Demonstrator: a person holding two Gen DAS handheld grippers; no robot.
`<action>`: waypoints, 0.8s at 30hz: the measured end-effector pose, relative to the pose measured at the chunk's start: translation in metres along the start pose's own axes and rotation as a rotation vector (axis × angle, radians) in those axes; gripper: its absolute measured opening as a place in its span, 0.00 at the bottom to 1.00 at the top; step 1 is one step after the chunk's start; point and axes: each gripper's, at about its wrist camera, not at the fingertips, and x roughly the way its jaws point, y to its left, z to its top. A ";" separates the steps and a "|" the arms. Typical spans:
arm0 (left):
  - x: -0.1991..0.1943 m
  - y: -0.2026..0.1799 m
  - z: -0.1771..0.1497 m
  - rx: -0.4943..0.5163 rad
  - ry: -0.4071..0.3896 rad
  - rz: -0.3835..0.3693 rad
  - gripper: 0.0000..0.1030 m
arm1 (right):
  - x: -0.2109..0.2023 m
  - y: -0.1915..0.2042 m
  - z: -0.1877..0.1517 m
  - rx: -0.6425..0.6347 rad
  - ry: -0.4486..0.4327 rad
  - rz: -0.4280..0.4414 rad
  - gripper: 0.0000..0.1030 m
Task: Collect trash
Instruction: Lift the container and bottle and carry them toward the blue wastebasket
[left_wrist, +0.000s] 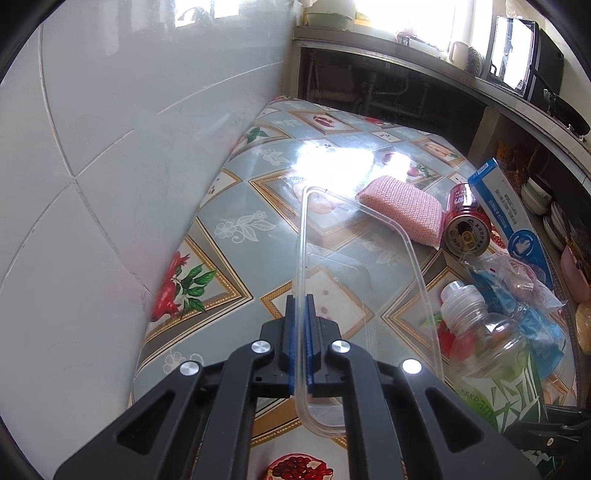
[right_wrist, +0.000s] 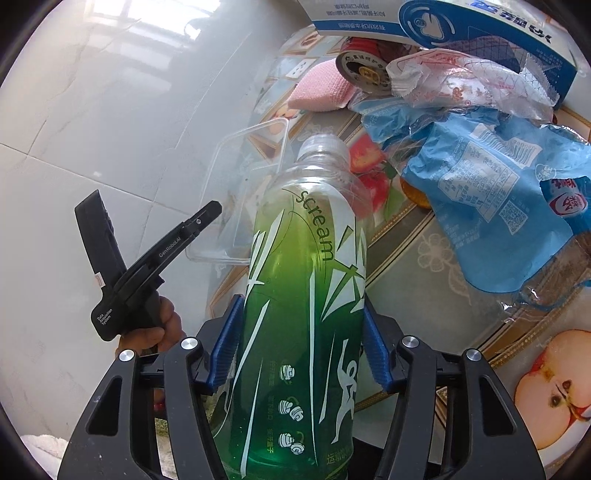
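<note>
Two tools: both in use, each clamped on one item of trash.
Left tool (left_wrist: 303, 332): blue pads together on the thin rim of a clear rectangular plastic container lid (left_wrist: 369, 266); the lid stands on edge in the pads, tilted, its far corner above the table.
Right tool (right_wrist: 301, 343): blue pads pressed on both flanks of a clear plastic bottle with a green and white label (right_wrist: 303, 295), at the label's mid-height; white cap points away from the camera.
Hand (right_wrist: 162, 328): seen in the right wrist view, wrapped around the black handle of the left tool.
Table (left_wrist: 229, 236): covered with a glossy blue-grey cloth printed with fruit and flowers; its left edge runs along a white tiled wall (left_wrist: 110, 147).
Remaining trash, right edge of table: red drinks can (left_wrist: 467, 225) lying on its side, open end toward the camera; blue and white cardboard box (left_wrist: 506, 210) just beside and behind the can; crumpled clear wrapper with red print (right_wrist: 461, 85) resting on a crumpled blue plastic bag (right_wrist: 491, 206).
Pink knitted scouring pad (left_wrist: 402, 210): flat on the table, touching the can's left side.
Bottle position: just beside the lid, near the wrapper pile.
</note>
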 end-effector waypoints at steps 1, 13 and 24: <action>-0.002 0.000 0.000 0.001 -0.005 0.005 0.03 | 0.000 -0.001 0.000 -0.003 0.000 0.004 0.54; 0.000 0.000 -0.013 0.024 0.022 -0.010 0.03 | 0.019 0.007 -0.007 -0.078 0.050 -0.111 0.57; 0.000 0.001 -0.014 0.027 0.022 -0.011 0.03 | 0.049 0.011 0.006 -0.081 0.110 -0.114 0.62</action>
